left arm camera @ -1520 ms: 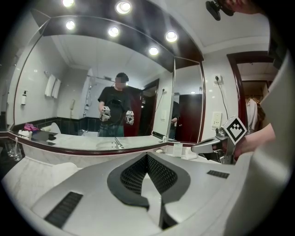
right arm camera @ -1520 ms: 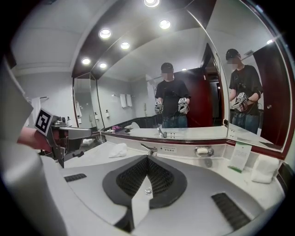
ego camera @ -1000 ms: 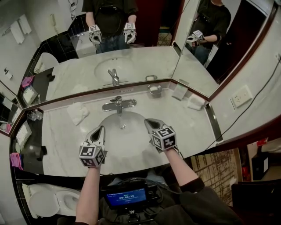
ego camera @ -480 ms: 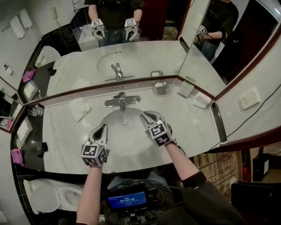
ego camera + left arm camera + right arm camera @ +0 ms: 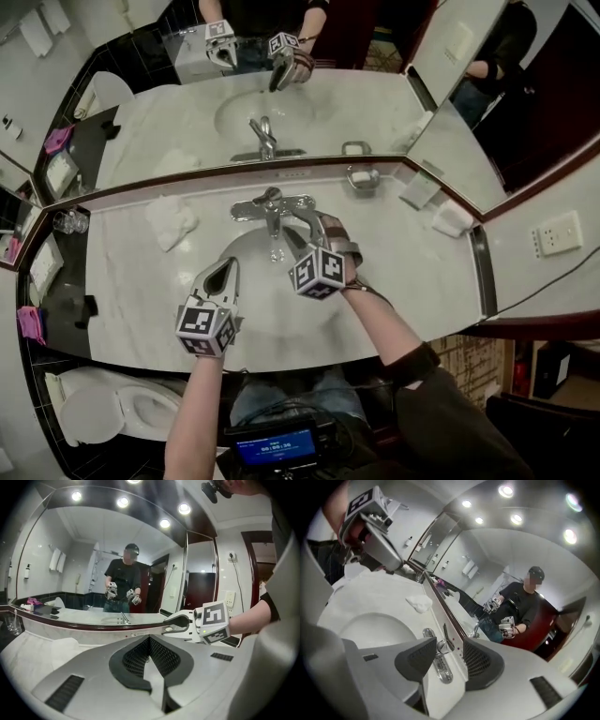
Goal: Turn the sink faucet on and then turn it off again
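Between the jaws of the right gripper (image 5: 447, 658) a wide gap is seen. They have just been opening, and nothing is clamped by their pads. Framed in that gap, in the right gripper view, is the chrome lever (image 5: 444, 637) of the faucet (image 5: 272, 208), with one pad to either side of its line. Whether the lever is already inside the pads or only just ahead of them cannot be told, but no contact is shown. From the head view the tips are placed just beside the faucet, on its right, above the far rim of the sink basin (image 5: 251, 292).

The left gripper (image 5: 149, 641) is fully closed on nothing, its jaws pressed pad to pad. It is held low over the near left of the basin, well apart from the faucet, and no part in the work is suggested for it.

No stream of water can be made out under the spout, so the first step is judged to be in hand: the reach for the lever before it is turned on. The task is judged barely begun. For the next move, the open jaws would need to be carried the last short way forward until the lever lies between the pads. They would then need to be closed firmly enough not to slip on the smooth chrome, and only then would the lever be lifted or swung.

Farther out, a crumpled white cloth (image 5: 173, 223) is seen on the marble tabletop (image 5: 412, 272) left of the faucet, and the scene is repeated in the mirror (image 5: 328, 103) behind.
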A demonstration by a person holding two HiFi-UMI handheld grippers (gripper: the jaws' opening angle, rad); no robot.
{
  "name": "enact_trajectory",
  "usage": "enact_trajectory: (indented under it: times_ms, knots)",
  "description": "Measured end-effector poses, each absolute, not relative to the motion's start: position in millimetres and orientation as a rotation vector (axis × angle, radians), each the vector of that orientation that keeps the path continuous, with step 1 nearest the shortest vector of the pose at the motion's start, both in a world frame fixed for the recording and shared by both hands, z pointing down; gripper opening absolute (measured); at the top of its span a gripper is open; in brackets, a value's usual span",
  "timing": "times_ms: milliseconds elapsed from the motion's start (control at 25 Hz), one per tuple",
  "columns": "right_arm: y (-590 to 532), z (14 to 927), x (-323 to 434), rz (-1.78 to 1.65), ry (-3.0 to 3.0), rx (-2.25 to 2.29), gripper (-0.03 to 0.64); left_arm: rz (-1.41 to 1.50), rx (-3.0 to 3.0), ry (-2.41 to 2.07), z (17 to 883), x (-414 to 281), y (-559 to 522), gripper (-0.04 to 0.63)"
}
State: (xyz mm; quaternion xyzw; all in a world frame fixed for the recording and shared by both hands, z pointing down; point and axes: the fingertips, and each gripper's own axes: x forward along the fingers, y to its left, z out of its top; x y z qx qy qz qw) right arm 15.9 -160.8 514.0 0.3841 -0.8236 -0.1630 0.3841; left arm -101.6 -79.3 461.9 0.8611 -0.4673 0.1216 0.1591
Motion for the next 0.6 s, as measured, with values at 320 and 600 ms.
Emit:
enact_trajectory:
  times_ms: [320, 600]
  knots:
    - [-210, 554, -30, -0.664, -1.975, 0.787, 0.199, 0.326, 2.434, -1.351, 480, -117, -94, 0.0]
    - [-239, 578, -48, -0.726, -1.927, 0.741, 0.199, 0.329, 2.394, -1.36, 499, -139, -92, 0.0]
